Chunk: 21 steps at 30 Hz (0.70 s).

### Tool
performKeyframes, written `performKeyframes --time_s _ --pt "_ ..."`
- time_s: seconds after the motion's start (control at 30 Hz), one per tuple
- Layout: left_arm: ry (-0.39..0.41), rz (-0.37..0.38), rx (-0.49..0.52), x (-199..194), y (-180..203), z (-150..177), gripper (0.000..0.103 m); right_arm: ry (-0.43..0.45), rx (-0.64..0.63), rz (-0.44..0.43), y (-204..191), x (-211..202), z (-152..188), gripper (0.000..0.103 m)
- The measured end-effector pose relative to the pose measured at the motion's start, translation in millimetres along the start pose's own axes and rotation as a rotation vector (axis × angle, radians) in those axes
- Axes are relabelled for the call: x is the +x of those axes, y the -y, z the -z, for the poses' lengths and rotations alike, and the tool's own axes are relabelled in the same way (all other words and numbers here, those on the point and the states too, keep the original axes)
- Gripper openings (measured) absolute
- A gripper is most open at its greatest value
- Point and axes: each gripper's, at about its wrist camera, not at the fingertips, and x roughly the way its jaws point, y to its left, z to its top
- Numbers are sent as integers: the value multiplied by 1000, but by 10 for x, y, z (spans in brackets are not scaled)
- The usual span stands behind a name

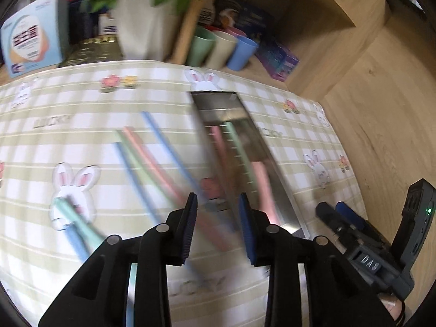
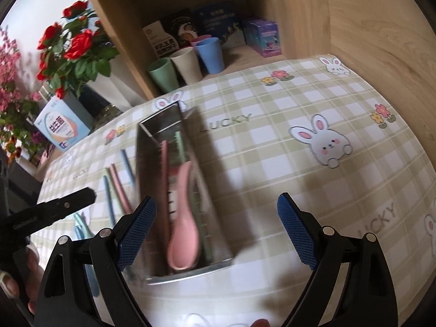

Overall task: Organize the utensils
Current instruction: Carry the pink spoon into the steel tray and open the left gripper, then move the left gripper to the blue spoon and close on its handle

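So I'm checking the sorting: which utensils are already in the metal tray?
The pink spoon, with a pink stick and a green one, lies in the metal tray; the rest lie on the tablecloth.

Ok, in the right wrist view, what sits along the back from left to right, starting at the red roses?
Red roses → green cup → beige cup → blue cup → purple box.

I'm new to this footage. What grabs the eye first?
The steel tray mid-table, holding a pink spoon and pastel chopsticks. Left of it, more chopsticks lie loose on the bunny-print cloth. Behind stand red roses and pastel cups; both tools are open, holding nothing.
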Motion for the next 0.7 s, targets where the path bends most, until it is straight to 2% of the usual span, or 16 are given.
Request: performKeyframes --time_s 0.1,0.23,0.37,0.53,0.7 --pt "11 -37 -34 -159 -319 99 31 11 -6 -9 -151 -3 74 87" --pt "10 -87 -97 -311 -742 271 31 -18 -42 -42 -370 46 182 87" --pt "-9 -130 -152 -380 -1063 481 31 -23 -90 -12 -540 68 287 87" --pt "-52 -137 -145 -342 -1119 697 31 -57 -108 -27 -642 106 380 87" --pt "-92 -117 -126 -230 -1032 802 31 -53 -101 -22 -635 90 410 87"
